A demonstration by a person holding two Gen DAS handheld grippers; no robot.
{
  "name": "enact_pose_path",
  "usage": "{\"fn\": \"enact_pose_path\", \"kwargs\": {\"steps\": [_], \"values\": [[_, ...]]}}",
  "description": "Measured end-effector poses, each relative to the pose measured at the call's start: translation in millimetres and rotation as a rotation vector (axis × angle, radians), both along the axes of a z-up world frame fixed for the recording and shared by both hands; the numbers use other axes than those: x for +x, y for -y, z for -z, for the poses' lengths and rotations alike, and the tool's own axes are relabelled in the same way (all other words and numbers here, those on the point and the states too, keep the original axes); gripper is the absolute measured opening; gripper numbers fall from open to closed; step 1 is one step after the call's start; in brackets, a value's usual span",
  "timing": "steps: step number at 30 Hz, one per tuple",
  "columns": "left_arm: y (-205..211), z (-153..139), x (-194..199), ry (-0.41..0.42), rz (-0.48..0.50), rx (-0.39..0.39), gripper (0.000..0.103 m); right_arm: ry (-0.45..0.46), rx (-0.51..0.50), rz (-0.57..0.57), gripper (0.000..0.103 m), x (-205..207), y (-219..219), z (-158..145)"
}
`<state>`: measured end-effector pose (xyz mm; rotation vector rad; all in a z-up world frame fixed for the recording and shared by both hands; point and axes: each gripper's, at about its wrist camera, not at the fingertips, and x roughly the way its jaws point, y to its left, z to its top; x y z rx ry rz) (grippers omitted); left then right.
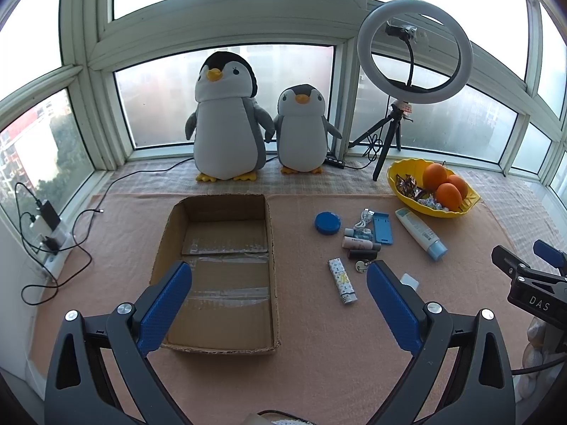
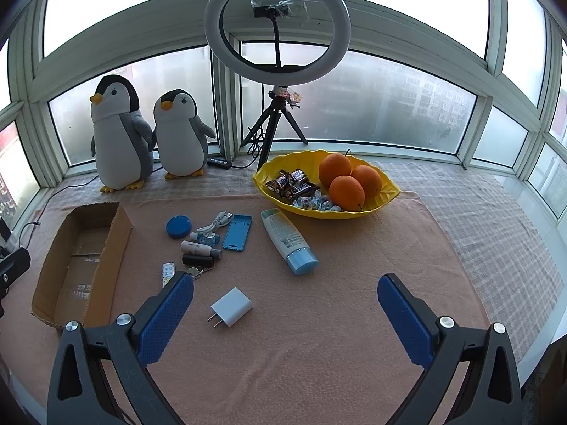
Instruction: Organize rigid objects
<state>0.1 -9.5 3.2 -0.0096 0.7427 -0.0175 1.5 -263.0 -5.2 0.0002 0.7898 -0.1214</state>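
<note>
An empty cardboard box (image 1: 170, 233) (image 2: 120, 226) lies open on the pink cloth. To its right sit several small items: a round blue tin (image 1: 327, 223) (image 2: 178, 226), a blue phone stand (image 1: 382, 228) (image 2: 238, 231), a white tube with a blue cap (image 1: 420, 232) (image 2: 288, 241), a patterned lighter (image 1: 342, 279), small bottles (image 2: 200, 248) and a white charger plug (image 2: 231, 306). My left gripper (image 1: 280, 283) hovers open over the box's right wall. My right gripper (image 2: 285, 295) is open, with the plug between its fingers' lines, untouched.
A yellow bowl (image 2: 386, 198) (image 1: 397, 177) holds oranges and sweets at the back right. Two plush penguins (image 1: 226, 117) and a ring light on a tripod (image 2: 278, 24) stand by the window. Cables and a power strip (image 1: 49, 241) lie at the left edge.
</note>
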Motion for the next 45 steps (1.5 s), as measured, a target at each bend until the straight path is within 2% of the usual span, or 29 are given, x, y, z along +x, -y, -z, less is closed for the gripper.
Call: {"fn": "enact_pose_path", "kwargs": {"steps": [29, 38, 45], "values": [[-3, 0, 0, 0.005, -0.004, -0.001, 0.099, -0.012, 0.010, -0.005, 0.103, 1, -1, 2], [-27, 10, 7, -0.013, -0.060, 0.010, 0.099, -0.021, 0.016, -0.021, 0.103, 4, -5, 4], [-64, 23, 13, -0.041, -0.159, 0.034, 0.099, -0.030, 0.029, -0.042, 0.103, 8, -6, 7]]}}
